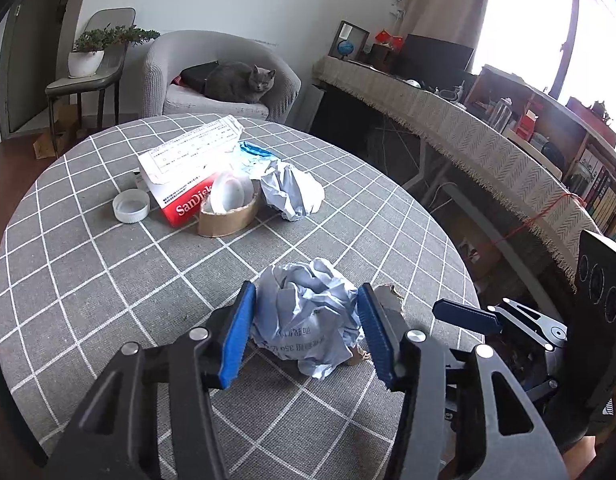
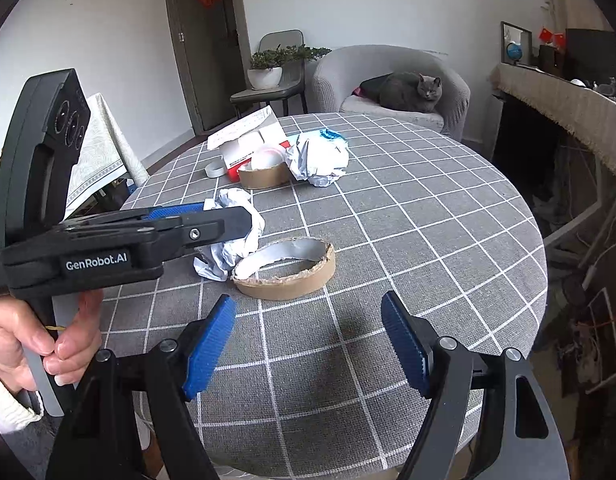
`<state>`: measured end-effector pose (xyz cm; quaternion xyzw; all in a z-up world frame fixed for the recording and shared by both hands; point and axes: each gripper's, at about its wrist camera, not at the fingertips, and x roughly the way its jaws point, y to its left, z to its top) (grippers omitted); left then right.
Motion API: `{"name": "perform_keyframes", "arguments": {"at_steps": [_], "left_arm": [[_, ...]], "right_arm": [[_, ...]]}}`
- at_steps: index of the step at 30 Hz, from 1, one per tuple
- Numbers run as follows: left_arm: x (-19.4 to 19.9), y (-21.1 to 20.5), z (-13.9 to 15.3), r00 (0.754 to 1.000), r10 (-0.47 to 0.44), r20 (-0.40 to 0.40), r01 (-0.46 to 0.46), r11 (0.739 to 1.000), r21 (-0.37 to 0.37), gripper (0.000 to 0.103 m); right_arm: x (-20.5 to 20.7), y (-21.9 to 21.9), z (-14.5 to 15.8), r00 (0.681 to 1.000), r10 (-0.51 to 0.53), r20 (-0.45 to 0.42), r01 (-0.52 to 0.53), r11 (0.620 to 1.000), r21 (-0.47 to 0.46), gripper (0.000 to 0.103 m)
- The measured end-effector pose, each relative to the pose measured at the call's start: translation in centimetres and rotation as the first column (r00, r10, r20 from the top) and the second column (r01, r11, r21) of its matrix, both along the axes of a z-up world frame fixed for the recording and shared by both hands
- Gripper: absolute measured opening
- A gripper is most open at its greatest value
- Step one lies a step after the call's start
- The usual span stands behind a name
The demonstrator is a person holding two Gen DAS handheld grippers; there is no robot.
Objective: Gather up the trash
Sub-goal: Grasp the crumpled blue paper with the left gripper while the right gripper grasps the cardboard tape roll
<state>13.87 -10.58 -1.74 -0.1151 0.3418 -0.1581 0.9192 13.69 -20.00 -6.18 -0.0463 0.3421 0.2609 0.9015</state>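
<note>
The left gripper stood over the near part of a round table draped in a grey woven cloth with a white grid. Its two ribbed blue pads pressed against either side of a crumpled ball of pale blue-white paper, closed in partway on the wad. Printing ran across the paper's lower face, too creased and inverted to read. The black body of this tool carried the white lettering "GenRobot.AI" in the right wrist view, and a hand in a cream knitted cuff gripped its handle.

Just beside that wad lay a shallow cardboard ring, a spent tape core with a torn, ragged brown rim and a whitish lining. The right gripper hung just short of it, its blue pads spread wide with only tablecloth between them.

Towards the far side of the table sat a cluster of rubbish: a second crumpled paper ball, a scrap of blue plastic, another cardboard ring with a white plastic cup-like piece resting in it, a red and white box marked "SanDisk" under a flattened white printed carton, and a white ribbed screw cap lying open side up.

Beyond the table, a grey cat lay on a grey upholstered armchair.
</note>
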Motion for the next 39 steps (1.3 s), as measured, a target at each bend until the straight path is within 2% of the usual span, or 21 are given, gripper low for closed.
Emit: {"name": "perform_keyframes", "arguments": {"at_steps": [5,18,20,22,23,27,39], "left_arm": [[-0.4,0.8,0.7,1.000,0.019,0.025,-0.019,1.000,0.000,0.054],[-0.4,3.6,1.1,0.999,0.037,0.017,-0.037,0.999,-0.008,0.055],[-0.4,4.3,1.2,0.999,0.044,0.016,-0.044,0.999,-0.013,0.055],[-0.5,5.0,1.4,0.998,0.053,0.018,-0.052,0.999,-0.015,0.055],[-0.5,5.4,1.5,0.998,0.058,0.019,-0.058,0.998,-0.018,0.055],[-0.6,7.0,2.0,0.997,0.078,0.025,-0.077,0.997,-0.021,0.055],[-1.1,11.7,2.5,0.990,0.140,0.033,-0.140,0.990,-0.011,0.055]], "right_arm": [[-0.1,0.7,0.2,1.000,0.025,0.006,-0.025,1.000,-0.011,0.079],[1.4,3.0,-0.1,1.000,0.007,-0.019,-0.007,0.999,-0.037,0.081],[1.8,3.3,-0.2,1.000,-0.002,-0.026,0.001,0.999,-0.045,0.078],[2.2,3.6,-0.3,0.999,-0.003,-0.041,0.001,0.999,-0.050,0.062],[2.3,3.7,-0.3,0.999,-0.007,-0.043,0.004,0.998,-0.055,0.061],[2.8,4.9,-0.2,0.999,-0.007,-0.041,0.004,0.997,-0.077,0.060],[3.7,9.1,1.3,0.999,0.034,-0.020,-0.035,0.998,-0.048,0.060]]}}
